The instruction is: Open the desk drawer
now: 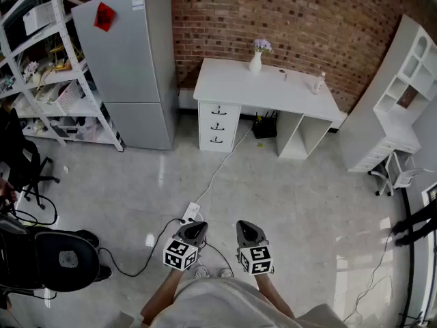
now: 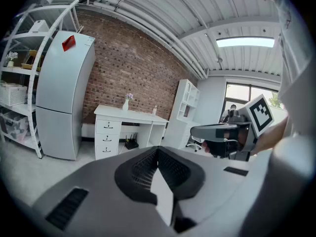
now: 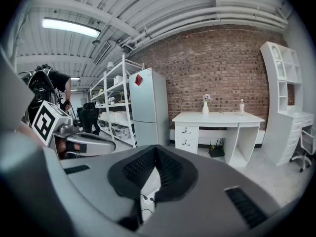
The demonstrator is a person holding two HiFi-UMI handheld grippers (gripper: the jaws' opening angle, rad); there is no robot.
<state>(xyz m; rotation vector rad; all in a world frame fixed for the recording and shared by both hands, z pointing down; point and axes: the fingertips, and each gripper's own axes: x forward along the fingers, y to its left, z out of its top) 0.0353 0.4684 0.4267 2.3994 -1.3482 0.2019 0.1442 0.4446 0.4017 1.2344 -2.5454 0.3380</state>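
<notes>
Desk drawers [image 1: 218, 125]: a stack of three, all shut, under the left end of the white tabletop [image 1: 273, 91] against the brick wall, well apart from the person. The left hand-held gripper [image 1: 196, 227] and right hand-held gripper [image 1: 246, 226] are held low near the body, each with jaws pressed together on nothing. Likely hazards are a trip on the power strip [image 1: 191, 214] and cable [image 1: 225, 161] crossing the approach, or closed jaws glancing off a small drawer handle [image 1: 219, 110].
</notes>
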